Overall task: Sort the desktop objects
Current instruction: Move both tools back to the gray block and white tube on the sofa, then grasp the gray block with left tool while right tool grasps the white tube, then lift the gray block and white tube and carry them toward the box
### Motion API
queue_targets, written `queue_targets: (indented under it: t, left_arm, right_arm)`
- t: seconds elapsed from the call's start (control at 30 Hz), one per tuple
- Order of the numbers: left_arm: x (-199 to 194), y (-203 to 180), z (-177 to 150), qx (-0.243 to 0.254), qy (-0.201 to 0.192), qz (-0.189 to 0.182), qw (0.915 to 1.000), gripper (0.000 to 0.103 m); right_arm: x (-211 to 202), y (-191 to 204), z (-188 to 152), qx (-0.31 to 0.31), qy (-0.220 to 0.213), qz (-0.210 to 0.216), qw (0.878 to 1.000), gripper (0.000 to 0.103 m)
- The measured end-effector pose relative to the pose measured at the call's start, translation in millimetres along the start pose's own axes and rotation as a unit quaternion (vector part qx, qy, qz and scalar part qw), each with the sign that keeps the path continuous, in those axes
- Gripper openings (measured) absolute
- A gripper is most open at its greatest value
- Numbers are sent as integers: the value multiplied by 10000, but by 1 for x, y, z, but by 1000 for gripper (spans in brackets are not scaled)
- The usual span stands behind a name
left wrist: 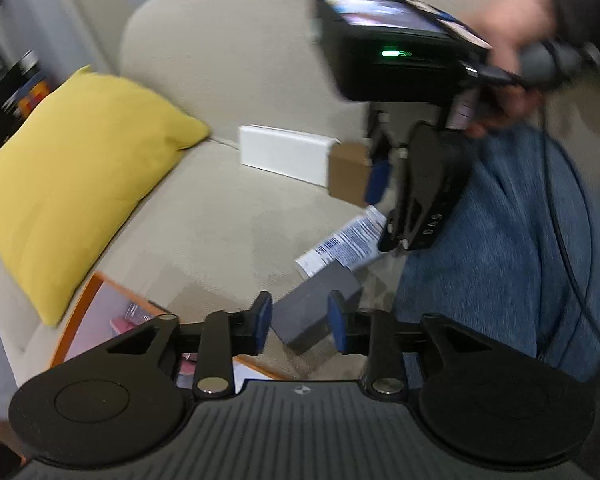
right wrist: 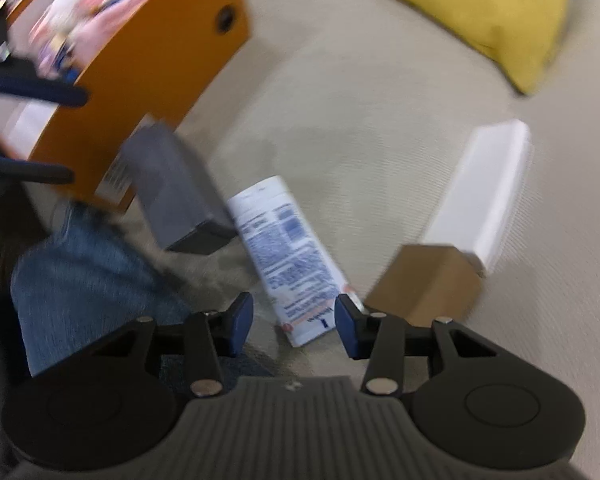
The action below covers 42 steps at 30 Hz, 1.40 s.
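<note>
Tube [right wrist: 296, 260] just beyond open right gripper [right wrist: 294, 322]

"SVO" on right claw [left wrist: 384, 196], blurred

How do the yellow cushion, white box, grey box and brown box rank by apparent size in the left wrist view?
1. Yellow cushion
2. White box
3. Grey box, though nearness inflates it
4. Brown box, partly hidden

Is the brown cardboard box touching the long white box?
Touching: the right wrist view shows the brown box butted against the white box's near end, no gap.
</note>
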State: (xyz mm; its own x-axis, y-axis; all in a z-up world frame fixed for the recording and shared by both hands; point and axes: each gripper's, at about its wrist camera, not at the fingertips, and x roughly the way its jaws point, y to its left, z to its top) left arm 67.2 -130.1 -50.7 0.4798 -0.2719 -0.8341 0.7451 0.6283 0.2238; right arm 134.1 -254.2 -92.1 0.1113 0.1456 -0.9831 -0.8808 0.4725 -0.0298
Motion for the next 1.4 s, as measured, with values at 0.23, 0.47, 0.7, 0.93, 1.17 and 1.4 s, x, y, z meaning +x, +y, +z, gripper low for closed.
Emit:
queue_targets:
  t: [0.23, 0.47, 0.7, 0.93, 1.17, 1.4]
  left_arm:
    - [28, -18, 1, 1023, 351, 146, 9940, 52]
    - [57, -18, 6, 1321, 587, -45, 9895, 54]
    - [79, -16, 7, 1219, 717, -137, 9899, 55]
    - [81, -16, 4, 1160, 769, -179, 9901, 53]
    - [84, -14, 0, 1039, 813, -166, 9911, 53]
    - [85, -11, -4, 896, 817, -176, 9925, 53]
  right_arm:
    - [31, 10, 18, -583, 380, -79, 9975, 56]
    - [56, 13, 23, -863, 686, -188, 9937, 58]
    - [53, 8, 20, -682, 463, -276, 9962, 43]
    - [23, -1, 9, -326, -105, -284, 9990, 15]
    - [-21, -18, -2, 157, -700, -232, 9972, 14]
    - [-37, -33, 3, 560, -991, -195, 9933, 13]
